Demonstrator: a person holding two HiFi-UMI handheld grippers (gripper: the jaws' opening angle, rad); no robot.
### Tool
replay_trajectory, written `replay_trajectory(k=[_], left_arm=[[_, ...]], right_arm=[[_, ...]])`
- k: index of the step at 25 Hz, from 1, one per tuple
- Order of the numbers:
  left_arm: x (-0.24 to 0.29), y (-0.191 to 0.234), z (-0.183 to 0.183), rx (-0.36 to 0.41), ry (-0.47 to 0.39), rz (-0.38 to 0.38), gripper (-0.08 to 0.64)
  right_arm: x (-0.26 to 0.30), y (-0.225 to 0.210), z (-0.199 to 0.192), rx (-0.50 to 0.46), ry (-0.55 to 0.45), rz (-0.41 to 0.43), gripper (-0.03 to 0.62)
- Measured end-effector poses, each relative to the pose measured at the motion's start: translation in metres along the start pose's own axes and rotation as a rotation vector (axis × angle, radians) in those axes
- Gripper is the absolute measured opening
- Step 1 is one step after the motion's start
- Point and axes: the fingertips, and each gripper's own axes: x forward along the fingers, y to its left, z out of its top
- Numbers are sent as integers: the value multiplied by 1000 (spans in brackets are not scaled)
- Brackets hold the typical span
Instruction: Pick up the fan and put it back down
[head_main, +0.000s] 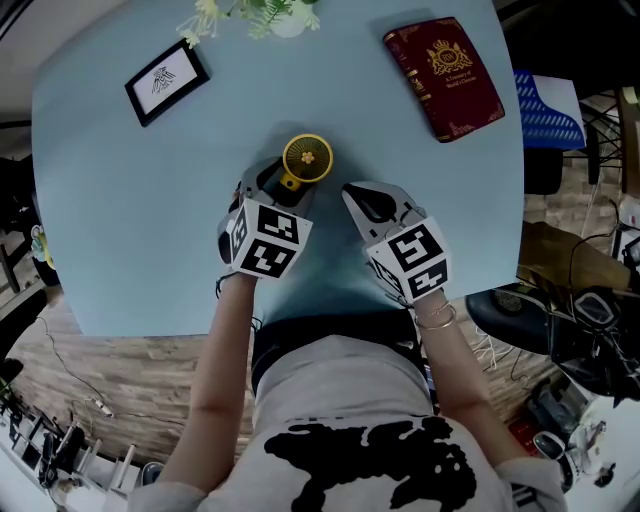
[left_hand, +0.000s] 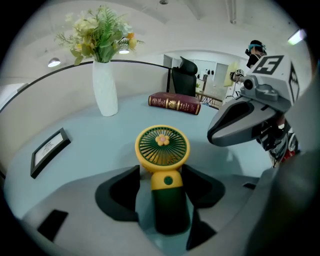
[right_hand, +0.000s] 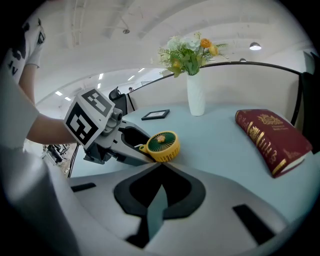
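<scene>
A small yellow and dark green fan (head_main: 307, 160) lies on the light blue table (head_main: 130, 200) with its round grille facing up. In the left gripper view its dark handle (left_hand: 170, 207) runs back between the jaws of my left gripper (left_hand: 161, 172). A thin strip of table shows between the handle and the left pad (left_hand: 125, 192), so the jaws stand open around it. My right gripper (head_main: 354, 193) hangs just right of the fan, shut and empty; its pads meet at the tips (right_hand: 161, 167). The right gripper view shows the fan (right_hand: 162, 145) at the end of the left gripper (right_hand: 142, 150).
A dark red book (head_main: 445, 75) lies at the far right of the table. A black-framed picture (head_main: 166, 80) lies at the far left. A white vase of flowers (left_hand: 104, 90) stands at the far edge. The table's near edge (head_main: 150, 335) runs just in front of the person.
</scene>
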Motion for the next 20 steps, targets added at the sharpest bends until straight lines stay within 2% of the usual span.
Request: replay_trajectory(k=[10,15,20], left_arm=[[-10,-5,-6,-17,4,-10,327],[-23,-7,-2,-24,-28,5,350],[-40,-11,13,-67,-112,0,353]], right_arm=[[-10,5,0,-18,-12,-2,5],[-19,7,2,-23,-22,-24,4],[-34,6,7,-23,-44,-58,5]])
